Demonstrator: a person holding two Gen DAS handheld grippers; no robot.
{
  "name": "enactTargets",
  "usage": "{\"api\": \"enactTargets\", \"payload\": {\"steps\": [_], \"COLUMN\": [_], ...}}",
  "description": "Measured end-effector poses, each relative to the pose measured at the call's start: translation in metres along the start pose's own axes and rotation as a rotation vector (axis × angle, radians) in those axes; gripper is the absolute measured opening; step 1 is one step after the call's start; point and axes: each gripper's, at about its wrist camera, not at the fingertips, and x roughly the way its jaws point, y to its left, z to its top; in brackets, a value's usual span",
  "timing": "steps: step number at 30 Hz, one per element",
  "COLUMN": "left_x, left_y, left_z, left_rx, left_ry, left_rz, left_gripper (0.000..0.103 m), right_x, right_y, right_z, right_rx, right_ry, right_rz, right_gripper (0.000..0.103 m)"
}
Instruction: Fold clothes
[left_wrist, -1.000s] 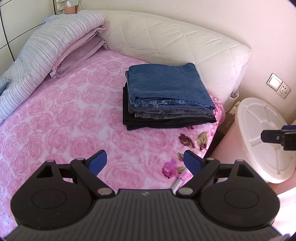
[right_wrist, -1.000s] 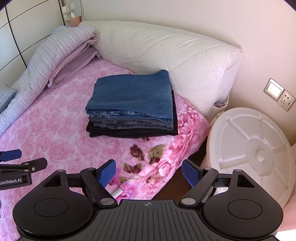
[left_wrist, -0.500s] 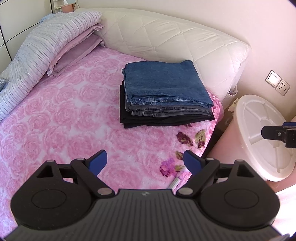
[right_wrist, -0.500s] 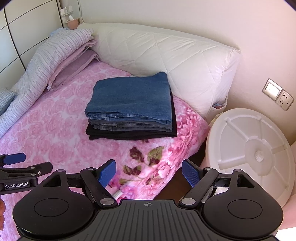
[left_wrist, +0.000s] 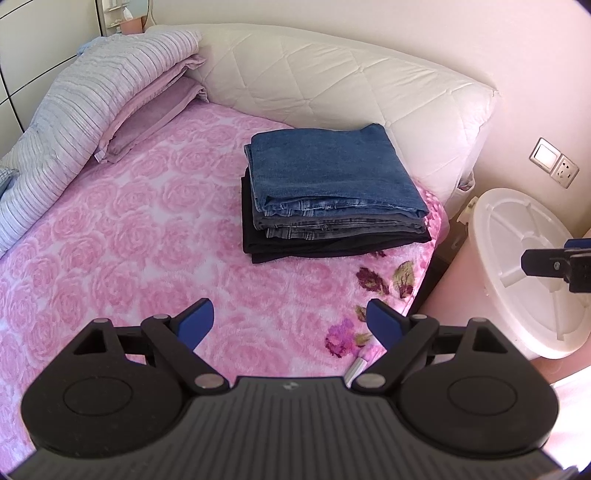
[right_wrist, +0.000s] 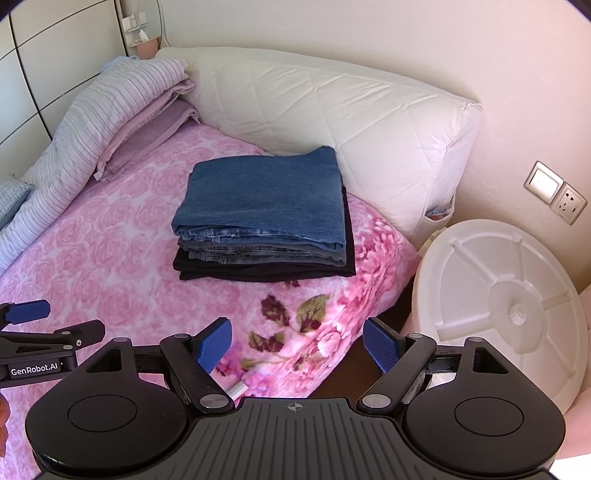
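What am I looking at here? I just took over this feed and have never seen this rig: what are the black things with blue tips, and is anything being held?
Those are two hand-held grippers, each with a camera looking forward along its fingers. One picture comes from the left gripper, the other from the right gripper. Both stand open and hold nothing. Ahead lies a bed with a pink rose blanket. On it sits a stack of folded clothes: blue jeans on top, black at the bottom. Behind it is a white quilted cushion; beside the bed, a white round lid.
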Motion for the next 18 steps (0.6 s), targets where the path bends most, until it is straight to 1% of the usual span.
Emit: {"api": "enactTargets", "payload": {"steps": [4,8,14,18], "left_x": [0.0,-0.001,-0.007,-0.012], "left_y": [0.001,0.002,-0.001,-0.004], "left_z": [0.0,0.0,0.001,-0.001], "left_rx": [0.009,0.021,0.031,0.043], "left_ry": [0.002,0.004,-0.023,-0.044], "left_rz": [-0.012,-0.02,-0.035,-0.027], "left_gripper": [0.088,0.088,0.088,0.088], "right_x": [0.0,-0.005,-0.012,-0.015], "right_y": [0.002,0.004,0.002,0.001], "right_z": [0.001,0.005,0.005,0.003], "right_rx": [-0.001,-0.001,0.011,0.019], "right_ry": [0.007,-0.012,-0.03,-0.028], "right_rz": [-0.012,-0.012,-0.022,-0.028], "right_gripper": [0.082,0.082,0.082,0.082]}}
